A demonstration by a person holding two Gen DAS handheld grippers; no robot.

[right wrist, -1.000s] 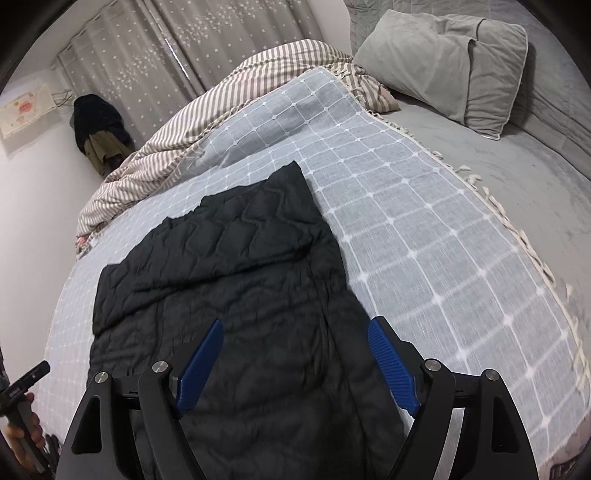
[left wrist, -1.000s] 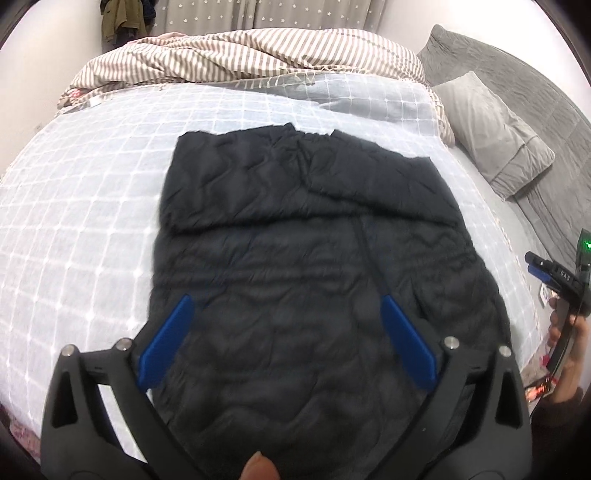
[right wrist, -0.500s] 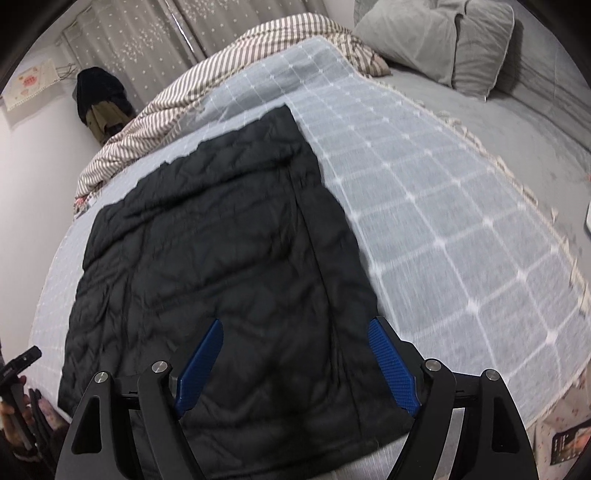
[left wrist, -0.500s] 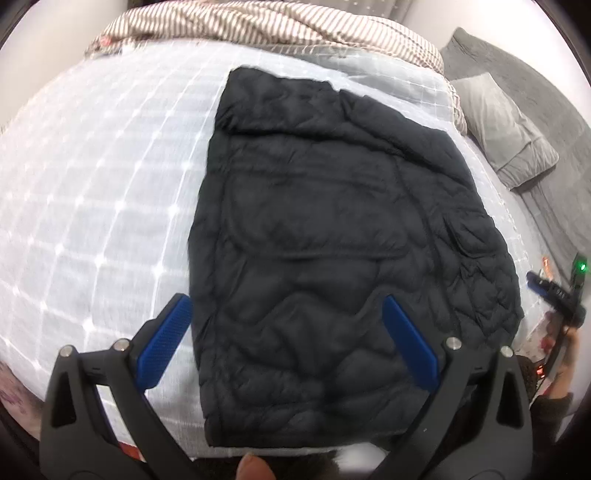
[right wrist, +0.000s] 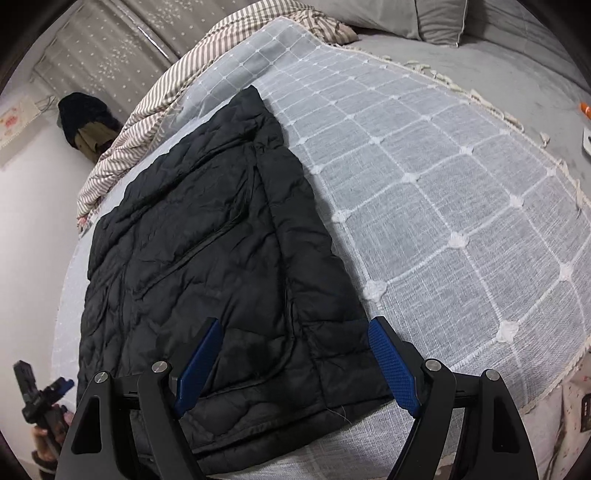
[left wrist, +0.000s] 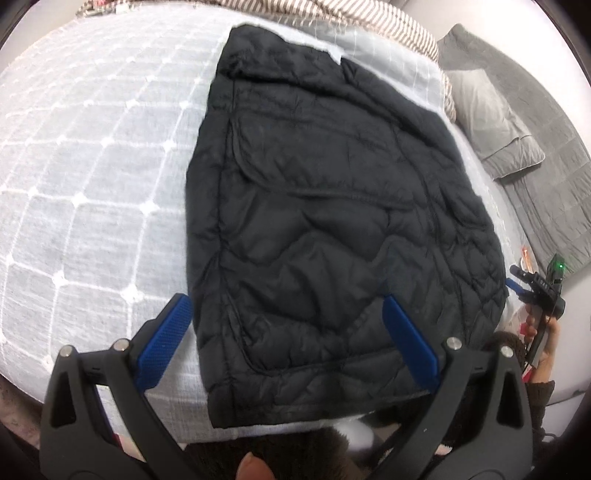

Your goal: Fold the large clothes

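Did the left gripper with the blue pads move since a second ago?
Yes. The left gripper came down and back toward the near hem of the black quilted puffer jacket; the striped duvet has slid to the picture's top edge.

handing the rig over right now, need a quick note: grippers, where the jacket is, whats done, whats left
Left gripper: open, empty, poised over the near left part of the hem.
Right gripper: open, empty, over the near right hem corner.
Black quilted jacket: flat on the white grid bedspread, hem at the near bed edge, far end toward the striped duvet.
Done: the jacket looks narrowed into a long panel with its sides turned in.
Left: probably grip the hem at both corners and fold it up toward the far end.
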